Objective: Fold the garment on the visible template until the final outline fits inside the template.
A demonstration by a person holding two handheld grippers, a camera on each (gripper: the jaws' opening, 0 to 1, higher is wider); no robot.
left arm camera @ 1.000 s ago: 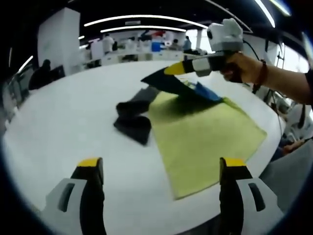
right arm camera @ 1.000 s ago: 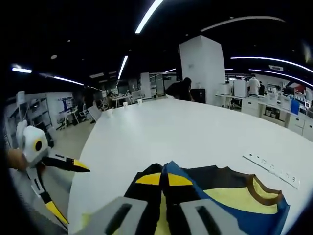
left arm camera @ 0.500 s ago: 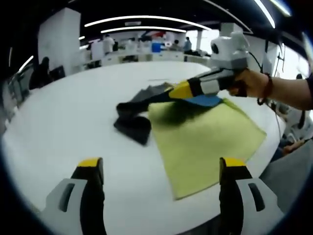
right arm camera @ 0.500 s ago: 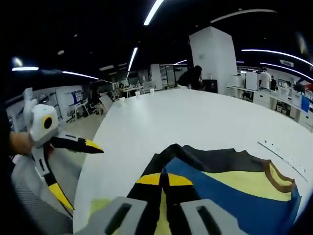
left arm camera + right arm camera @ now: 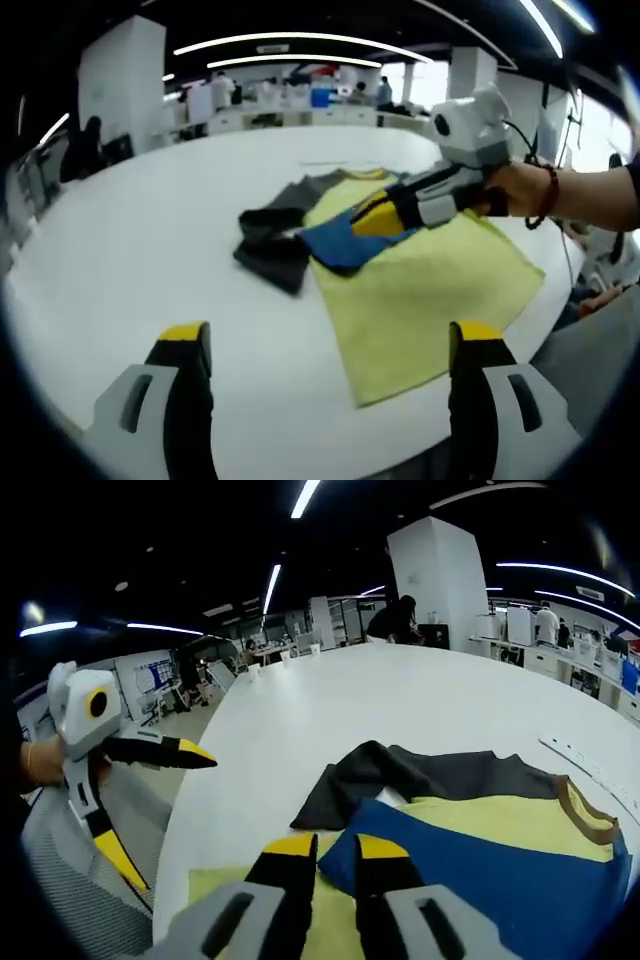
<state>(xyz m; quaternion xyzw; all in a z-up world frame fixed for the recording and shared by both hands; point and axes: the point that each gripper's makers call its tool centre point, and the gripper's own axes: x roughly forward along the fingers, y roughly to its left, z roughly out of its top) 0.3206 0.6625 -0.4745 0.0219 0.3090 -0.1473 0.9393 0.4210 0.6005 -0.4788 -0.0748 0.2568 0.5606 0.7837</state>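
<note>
The garment (image 5: 318,232), a shirt with blue, yellow and dark grey panels, lies crumpled at the far left corner of the yellow-green template (image 5: 425,290) on the white table. In the left gripper view my right gripper (image 5: 368,215) comes in from the right, low over the blue fold. In the right gripper view the right gripper (image 5: 335,848) has its jaws slightly apart, with the blue edge of the garment (image 5: 470,880) lying flat just beyond them. A strip of the template (image 5: 225,890) shows at lower left. My left gripper (image 5: 330,335) stands wide open above the near table, holding nothing, and the left gripper (image 5: 150,805) shows again at the left.
The round white table (image 5: 150,250) drops away close behind the template's right side. A white power strip (image 5: 590,770) lies on the table past the shirt's collar. Desks, a white pillar and people stand far behind.
The right gripper has carried the blue part down and across, laid it flat on the template's corner, and parted its jaws. The left gripper has not moved.
</note>
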